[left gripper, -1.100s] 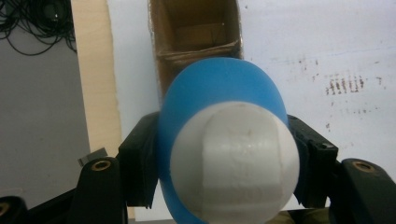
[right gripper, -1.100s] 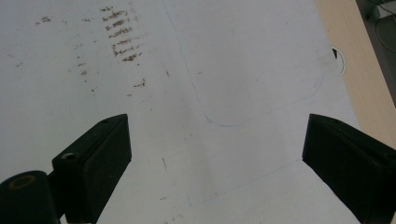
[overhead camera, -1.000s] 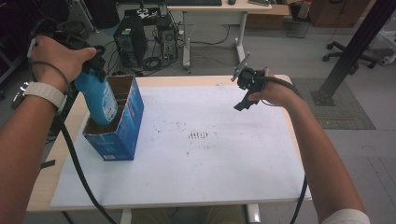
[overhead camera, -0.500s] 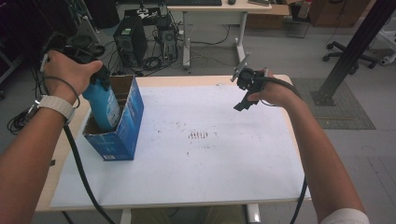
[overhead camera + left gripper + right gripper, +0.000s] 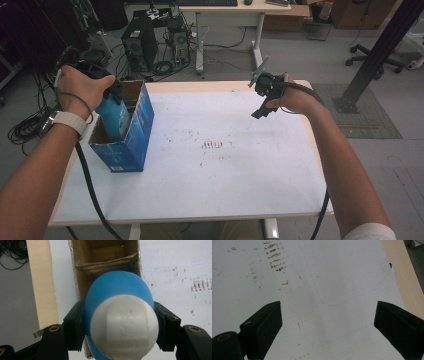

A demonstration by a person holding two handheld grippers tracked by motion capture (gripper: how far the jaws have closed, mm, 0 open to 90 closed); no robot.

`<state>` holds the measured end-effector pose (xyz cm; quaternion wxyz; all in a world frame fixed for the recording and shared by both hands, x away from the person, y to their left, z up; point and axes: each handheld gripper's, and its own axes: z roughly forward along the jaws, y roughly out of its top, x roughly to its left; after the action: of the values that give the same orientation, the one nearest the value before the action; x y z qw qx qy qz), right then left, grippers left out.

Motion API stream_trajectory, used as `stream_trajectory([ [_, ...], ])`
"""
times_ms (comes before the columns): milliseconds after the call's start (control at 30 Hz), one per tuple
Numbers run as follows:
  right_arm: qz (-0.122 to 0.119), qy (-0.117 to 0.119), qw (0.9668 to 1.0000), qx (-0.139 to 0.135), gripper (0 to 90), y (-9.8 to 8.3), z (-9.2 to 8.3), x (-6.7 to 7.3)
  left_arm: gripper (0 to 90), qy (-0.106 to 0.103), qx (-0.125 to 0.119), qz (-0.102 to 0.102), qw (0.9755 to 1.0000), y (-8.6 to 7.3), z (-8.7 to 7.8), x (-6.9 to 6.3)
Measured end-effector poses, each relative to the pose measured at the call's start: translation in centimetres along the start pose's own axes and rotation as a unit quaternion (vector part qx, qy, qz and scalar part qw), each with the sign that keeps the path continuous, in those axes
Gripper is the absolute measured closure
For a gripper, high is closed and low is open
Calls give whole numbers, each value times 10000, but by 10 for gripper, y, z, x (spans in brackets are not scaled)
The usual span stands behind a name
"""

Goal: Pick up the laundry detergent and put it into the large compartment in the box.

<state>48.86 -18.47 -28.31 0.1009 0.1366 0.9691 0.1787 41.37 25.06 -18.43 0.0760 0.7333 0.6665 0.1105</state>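
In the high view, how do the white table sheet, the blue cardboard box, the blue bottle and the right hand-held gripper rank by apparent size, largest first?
1. White table sheet, by far the largest.
2. Blue cardboard box.
3 and 4. Blue bottle and right hand-held gripper: unsure. The bottle is partly hidden inside the box and under the left hand, so these two look alike.

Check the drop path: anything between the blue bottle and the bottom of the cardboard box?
Nothing visible. The left gripper holds the blue bottle over the open cardboard box. A folded inner flap lies farther along, off the bottle's path.
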Motion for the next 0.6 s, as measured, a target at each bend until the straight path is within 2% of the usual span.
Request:
stream_trajectory([
  [267, -15, 13, 10000, 7, 81, 2, 2, 0, 375, 88, 83, 86, 9999, -2, 20, -2],
  [433, -8, 7, 10000, 14, 81, 1, 1, 0, 375, 32, 76, 60, 9999, -4, 32, -1],
  [600, 8, -8, 10000, 6, 78, 0, 1, -1, 375, 132, 86, 93, 9998, -6, 43, -3],
])
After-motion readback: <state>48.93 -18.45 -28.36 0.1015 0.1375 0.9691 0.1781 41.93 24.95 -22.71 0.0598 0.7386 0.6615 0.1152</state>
